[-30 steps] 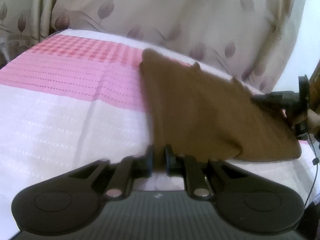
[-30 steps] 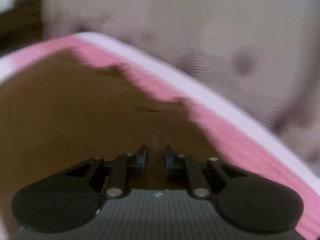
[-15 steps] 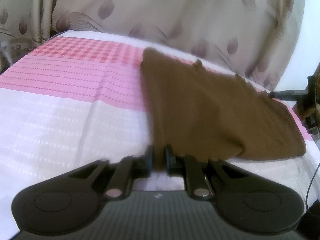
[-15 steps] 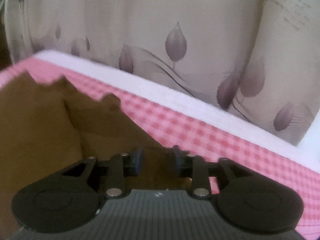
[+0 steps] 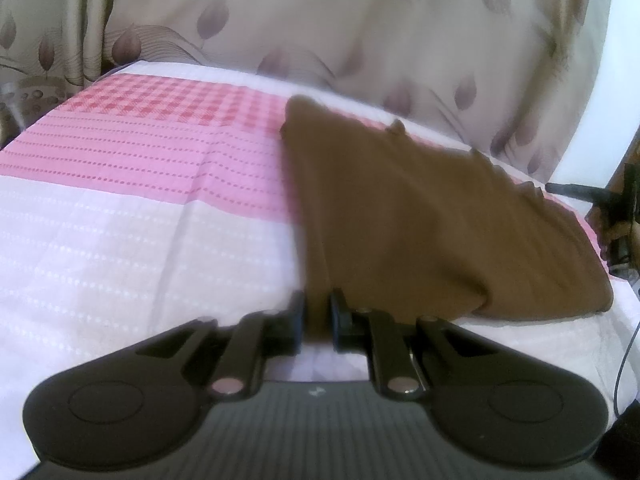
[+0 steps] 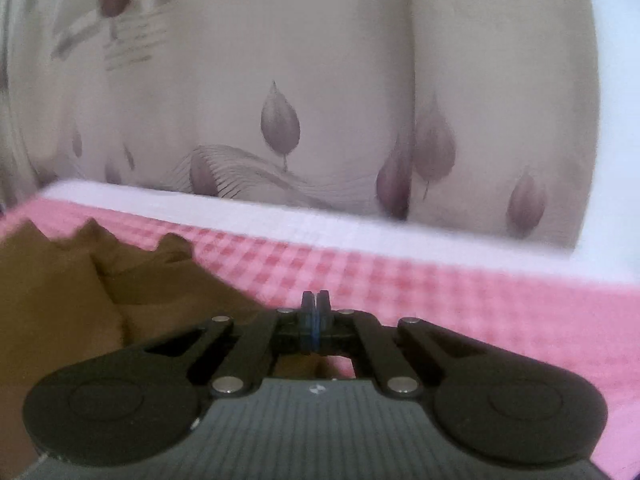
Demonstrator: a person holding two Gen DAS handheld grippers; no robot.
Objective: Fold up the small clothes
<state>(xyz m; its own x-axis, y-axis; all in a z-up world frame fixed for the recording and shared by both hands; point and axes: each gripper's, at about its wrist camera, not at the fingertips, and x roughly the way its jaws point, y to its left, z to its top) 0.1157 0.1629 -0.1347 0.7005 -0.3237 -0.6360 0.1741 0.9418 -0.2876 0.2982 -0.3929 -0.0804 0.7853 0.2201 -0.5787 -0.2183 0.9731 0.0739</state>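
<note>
A brown garment (image 5: 420, 216) lies spread on the pink and white bedsheet (image 5: 140, 184). My left gripper (image 5: 318, 312) is shut on the brown garment's near left corner, with cloth pinched between the pads. My right gripper (image 6: 315, 308) has its pads pressed together with nothing between them, just past the garment's far right edge (image 6: 120, 280). The right gripper also shows in the left wrist view (image 5: 600, 196) at the far right of the garment.
A beige curtain (image 5: 360, 32) with purple leaf prints hangs behind the bed, close to its far edge (image 6: 320, 224). A thin cable (image 5: 624, 356) hangs at the right side. The sheet's left half is bare.
My right gripper let go of the garment's edge, drew back to the right and closed empty. My left gripper kept its hold and barely moved.
</note>
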